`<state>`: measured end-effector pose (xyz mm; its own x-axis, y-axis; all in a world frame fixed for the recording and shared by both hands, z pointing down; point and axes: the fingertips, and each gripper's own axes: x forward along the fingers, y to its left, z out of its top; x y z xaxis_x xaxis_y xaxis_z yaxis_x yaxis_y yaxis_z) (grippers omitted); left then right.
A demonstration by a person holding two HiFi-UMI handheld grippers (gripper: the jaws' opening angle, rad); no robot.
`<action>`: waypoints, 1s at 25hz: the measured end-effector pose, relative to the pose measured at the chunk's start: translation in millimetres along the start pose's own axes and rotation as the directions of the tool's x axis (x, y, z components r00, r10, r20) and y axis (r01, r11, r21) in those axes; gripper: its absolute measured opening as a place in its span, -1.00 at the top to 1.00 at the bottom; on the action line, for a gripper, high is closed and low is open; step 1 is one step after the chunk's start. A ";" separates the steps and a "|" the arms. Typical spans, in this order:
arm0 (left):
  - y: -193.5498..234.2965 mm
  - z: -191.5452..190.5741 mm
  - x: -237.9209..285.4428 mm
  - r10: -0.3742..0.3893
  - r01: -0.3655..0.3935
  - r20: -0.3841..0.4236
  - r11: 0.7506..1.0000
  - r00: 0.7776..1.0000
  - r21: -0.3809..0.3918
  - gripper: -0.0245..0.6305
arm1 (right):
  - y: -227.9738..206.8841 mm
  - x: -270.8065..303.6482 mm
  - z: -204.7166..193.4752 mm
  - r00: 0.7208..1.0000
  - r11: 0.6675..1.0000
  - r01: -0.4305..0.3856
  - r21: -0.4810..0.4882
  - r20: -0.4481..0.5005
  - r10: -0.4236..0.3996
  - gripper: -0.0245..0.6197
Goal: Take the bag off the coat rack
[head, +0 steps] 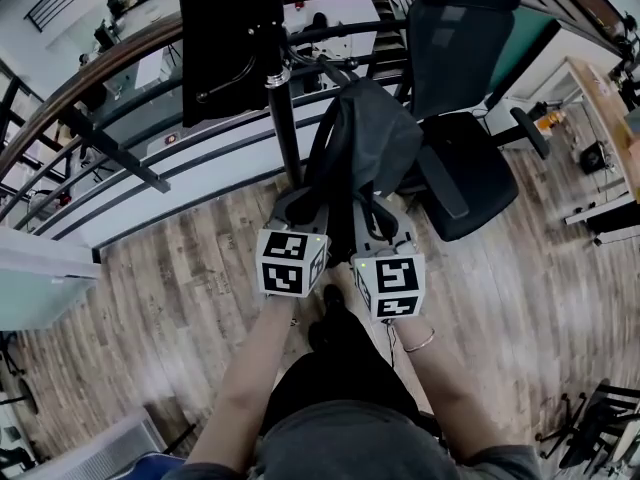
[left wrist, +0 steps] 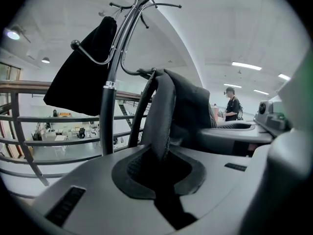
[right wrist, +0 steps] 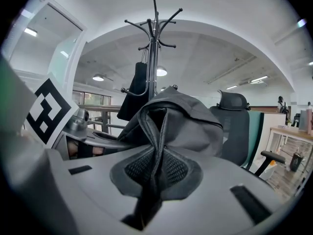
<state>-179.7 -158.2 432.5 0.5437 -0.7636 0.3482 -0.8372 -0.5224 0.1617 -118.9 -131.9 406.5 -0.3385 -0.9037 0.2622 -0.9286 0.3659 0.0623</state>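
Right up by the coat rack (head: pixel 283 118), the grey bag (head: pixel 372 138) is gripped from below at two spots, so both grippers are taken up. The left gripper (left wrist: pixel 157 173) is closed down narrow on a dark strap (left wrist: pixel 160 116) of the bag, which is pinched between the pads and runs up out of the jaws. The right gripper (right wrist: pixel 155 175) is clamped the same way on a second strap (right wrist: pixel 157 141), folded edge-on in the gap, with the bag's slumped body seen just beyond it. The bag's top is seen right at a lower hook (left wrist: pixel 131 72) of the rack in the left gripper view; whether it's hung on that hook can't be made out. A black cloth sack (left wrist: pixel 83 67) is hung from a higher hook on the other side of the pole. An office chair (head: pixel 470 168) is parked just beside the bag, and a railing (head: pixel 150 158) is seen past the rack.
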 end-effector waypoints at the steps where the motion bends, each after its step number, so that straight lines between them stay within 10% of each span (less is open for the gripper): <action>1: -2.0 2.7 -0.5 -0.003 0.003 0.004 1.000 1.000 0.003 0.78 | -1.1 -1.8 2.5 1.000 1.000 0.005 -0.005 0.006 -0.005 0.83; 25: -38.2 18.5 -33.1 -0.060 0.059 0.042 0.998 0.997 0.033 0.78 | 9.7 -46.1 27.6 0.996 0.996 0.063 -0.056 0.063 -0.059 0.83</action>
<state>-164.6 -120.0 397.7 0.5952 -0.7459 0.2990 -0.8013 -0.5788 0.1513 -116.5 -92.8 368.4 -0.2916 -0.9360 0.1972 -0.9380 0.3202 0.1329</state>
